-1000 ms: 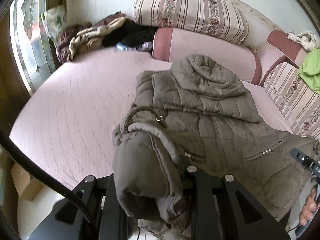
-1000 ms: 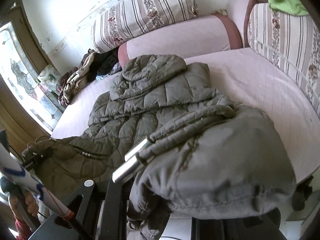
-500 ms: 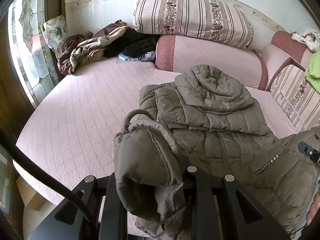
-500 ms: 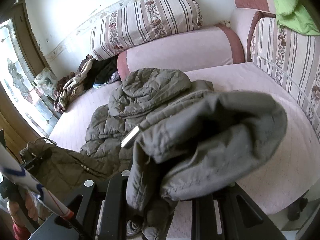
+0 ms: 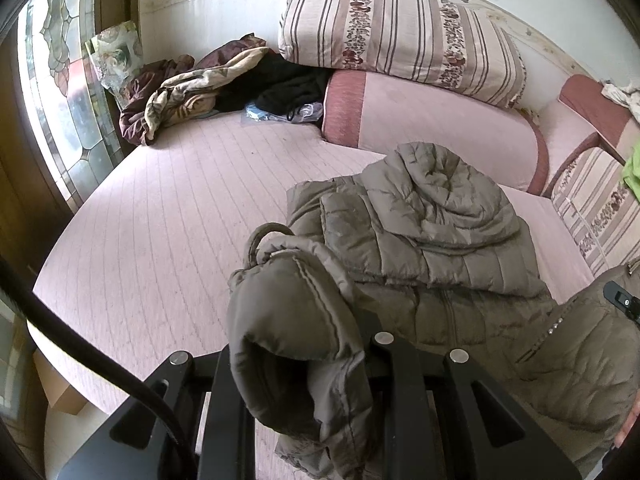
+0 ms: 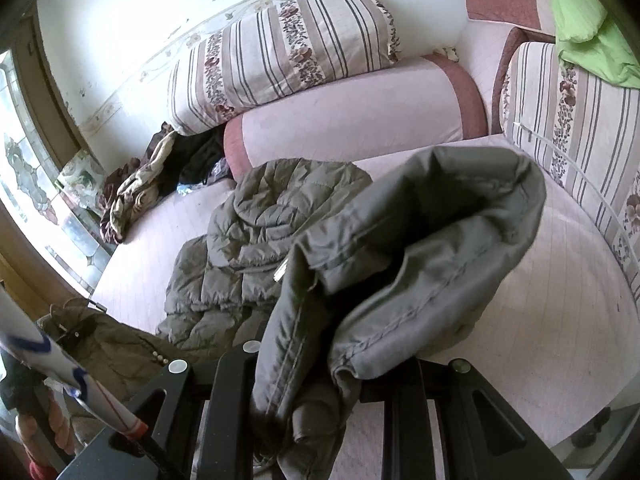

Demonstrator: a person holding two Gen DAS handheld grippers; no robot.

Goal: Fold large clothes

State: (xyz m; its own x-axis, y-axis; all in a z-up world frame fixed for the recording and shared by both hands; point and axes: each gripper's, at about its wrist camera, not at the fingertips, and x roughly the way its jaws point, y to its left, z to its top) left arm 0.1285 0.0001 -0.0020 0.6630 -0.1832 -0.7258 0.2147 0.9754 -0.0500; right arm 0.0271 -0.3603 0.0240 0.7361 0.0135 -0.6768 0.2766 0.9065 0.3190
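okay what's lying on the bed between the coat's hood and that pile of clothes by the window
Only bare pink bed cover lies between the hood and the clothes pile; the left wrist view shows it.

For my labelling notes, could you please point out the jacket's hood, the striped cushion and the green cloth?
hood [image 5: 436,188]: left wrist view, middle of its quilted top.
striped cushion [image 5: 400,36]: left wrist view, centre of its front face.
green cloth [image 6: 588,28]: right wrist view, middle of its draped fold.
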